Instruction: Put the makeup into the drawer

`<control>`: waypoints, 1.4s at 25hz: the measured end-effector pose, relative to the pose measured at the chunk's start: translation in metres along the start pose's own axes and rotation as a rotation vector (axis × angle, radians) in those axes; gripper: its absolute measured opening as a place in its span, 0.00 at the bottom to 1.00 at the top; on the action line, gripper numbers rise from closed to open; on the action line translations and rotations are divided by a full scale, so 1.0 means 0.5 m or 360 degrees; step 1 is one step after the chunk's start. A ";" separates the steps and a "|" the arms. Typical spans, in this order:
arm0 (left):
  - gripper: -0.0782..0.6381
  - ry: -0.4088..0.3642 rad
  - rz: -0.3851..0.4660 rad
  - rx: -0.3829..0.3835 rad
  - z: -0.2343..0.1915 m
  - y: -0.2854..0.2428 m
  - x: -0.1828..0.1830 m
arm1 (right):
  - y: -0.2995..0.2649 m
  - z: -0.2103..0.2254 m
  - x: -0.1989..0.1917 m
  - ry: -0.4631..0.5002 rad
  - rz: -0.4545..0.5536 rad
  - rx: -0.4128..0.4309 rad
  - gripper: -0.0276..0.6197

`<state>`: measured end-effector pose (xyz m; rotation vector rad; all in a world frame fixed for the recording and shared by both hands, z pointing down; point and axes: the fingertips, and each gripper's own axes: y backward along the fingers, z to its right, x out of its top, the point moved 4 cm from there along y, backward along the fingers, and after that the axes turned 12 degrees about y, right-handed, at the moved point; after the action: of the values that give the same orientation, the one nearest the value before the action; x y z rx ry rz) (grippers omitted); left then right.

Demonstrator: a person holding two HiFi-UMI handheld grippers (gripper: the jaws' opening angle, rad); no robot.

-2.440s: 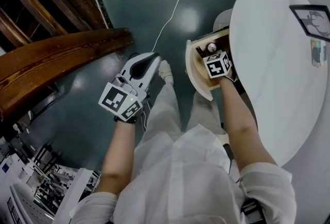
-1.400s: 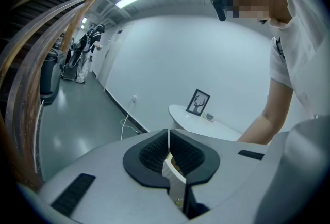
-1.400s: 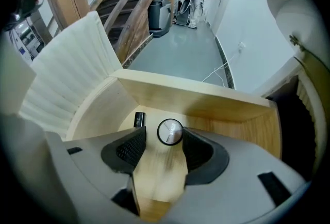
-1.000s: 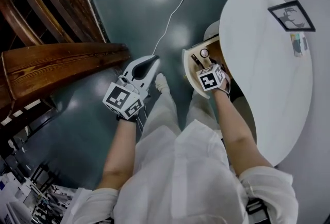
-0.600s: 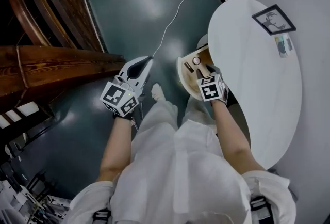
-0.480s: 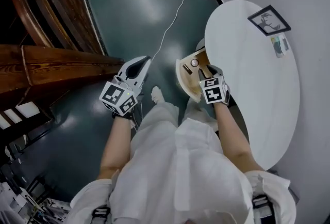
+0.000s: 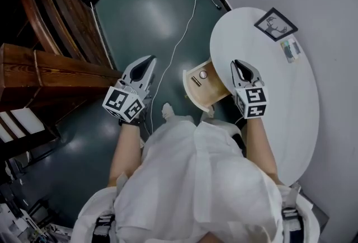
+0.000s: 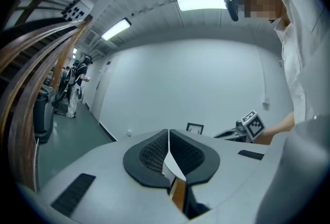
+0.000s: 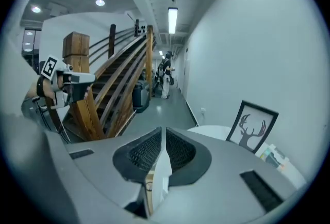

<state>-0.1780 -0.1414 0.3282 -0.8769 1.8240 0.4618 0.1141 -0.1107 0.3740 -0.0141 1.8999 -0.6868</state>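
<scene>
A wooden drawer (image 7: pixel 191 88) stands pulled out from under the round white table (image 7: pixel 279 102). Inside it lie a round makeup compact (image 7: pixel 203 74) and a small dark stick (image 7: pixel 194 79). My right gripper (image 7: pixel 238 64) hangs above the table's edge beside the drawer. Its jaws are closing, almost together, with nothing between them (image 9: pixel 164 131). My left gripper (image 7: pixel 147 61) is held out over the dark floor, left of the drawer. Its pads meet at the tips and hold nothing (image 8: pixel 168 133).
A framed deer picture (image 7: pixel 275 23) and a small coloured card (image 7: pixel 291 49) lie on the table's far side. A wooden staircase with handrails (image 7: pixel 50 68) runs along the left. A white cable (image 7: pixel 182 32) crosses the floor. My white clothing fills the bottom.
My right gripper has lifted out of the drawer to above the table edge, and its jaws have come together. The left gripper has risen a little. The makeup stays in the drawer.
</scene>
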 end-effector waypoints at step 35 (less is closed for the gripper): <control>0.14 -0.0238 0.0244 0.0128 0.158 -0.010 0.116 | 0.273 0.245 0.168 0.0042 0.0807 -0.0224 0.06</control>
<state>-0.1370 -0.1132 0.2437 -0.6338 1.7657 0.5325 0.2222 -0.0787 0.2067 0.3767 1.8681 -0.2093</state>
